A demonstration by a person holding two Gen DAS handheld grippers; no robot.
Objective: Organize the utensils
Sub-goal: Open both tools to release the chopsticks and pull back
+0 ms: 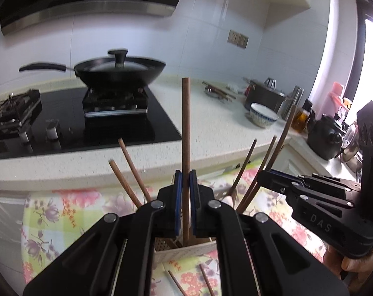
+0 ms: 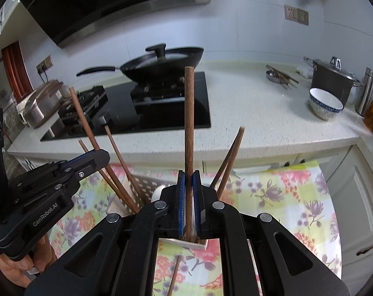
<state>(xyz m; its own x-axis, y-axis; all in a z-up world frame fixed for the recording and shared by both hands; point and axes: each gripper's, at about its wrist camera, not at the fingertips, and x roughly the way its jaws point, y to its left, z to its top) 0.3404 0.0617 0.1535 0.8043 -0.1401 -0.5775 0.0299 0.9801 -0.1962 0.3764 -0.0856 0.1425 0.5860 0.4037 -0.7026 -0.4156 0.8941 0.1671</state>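
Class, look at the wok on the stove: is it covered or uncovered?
Covered. A lid with a black knob sits in the wok on the burner, visible in both wrist views.

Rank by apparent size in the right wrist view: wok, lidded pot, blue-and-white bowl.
1. wok, clearly largest
2. lidded pot
3. blue-and-white bowl, smallest, though it sits nearer the camera than the pot, so the gap is understated

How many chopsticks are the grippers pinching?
2. One chopstick stands upright in the left gripper, a second chopstick upright in the right gripper. Other chopsticks lean unheld in the utensil holder; some may be hidden.
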